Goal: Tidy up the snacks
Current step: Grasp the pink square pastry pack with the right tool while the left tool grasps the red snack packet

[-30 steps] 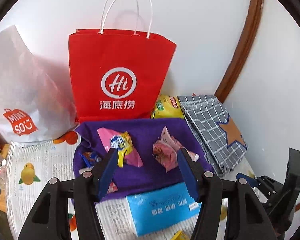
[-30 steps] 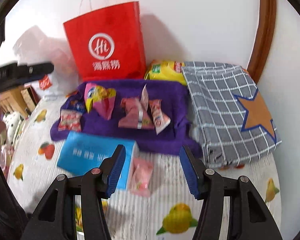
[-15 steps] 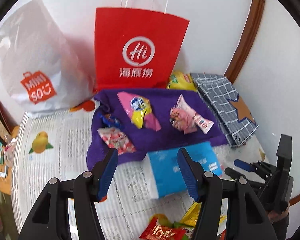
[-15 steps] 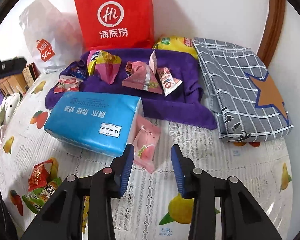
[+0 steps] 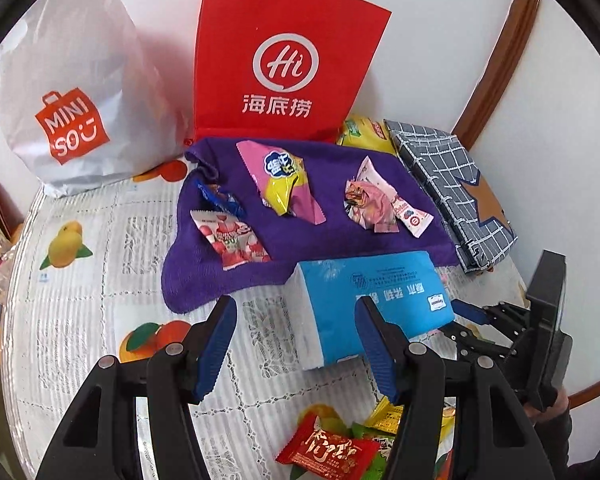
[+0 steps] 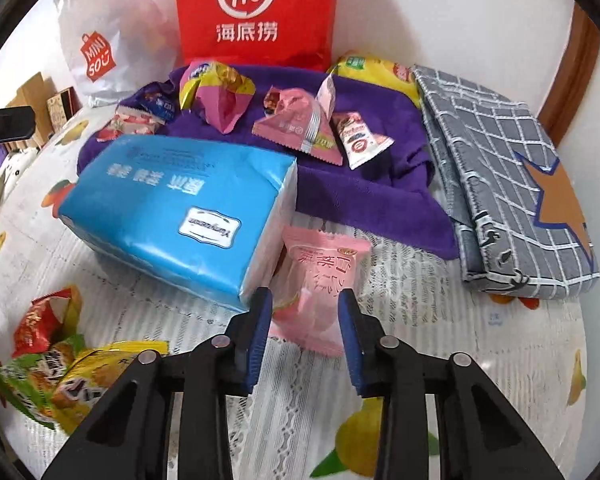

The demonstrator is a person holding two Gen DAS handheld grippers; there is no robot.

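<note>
The right gripper [image 6: 305,307] is closing its half-open jaws around the pink plastic snack packet [image 6: 320,280], probably to move it onto the purple towel [image 6: 364,192].

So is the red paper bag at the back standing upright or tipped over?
Upright. The red paper bag stands on its base against the wall behind the purple cloth, logo facing out and handles pointing up. Its contents cannot be seen.

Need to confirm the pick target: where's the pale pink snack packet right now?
In the right wrist view, the pink packet lies on the tablecloth between the closing jaws of the right tool, beside the blue tissue pack, just in front of the purple towel.
</note>
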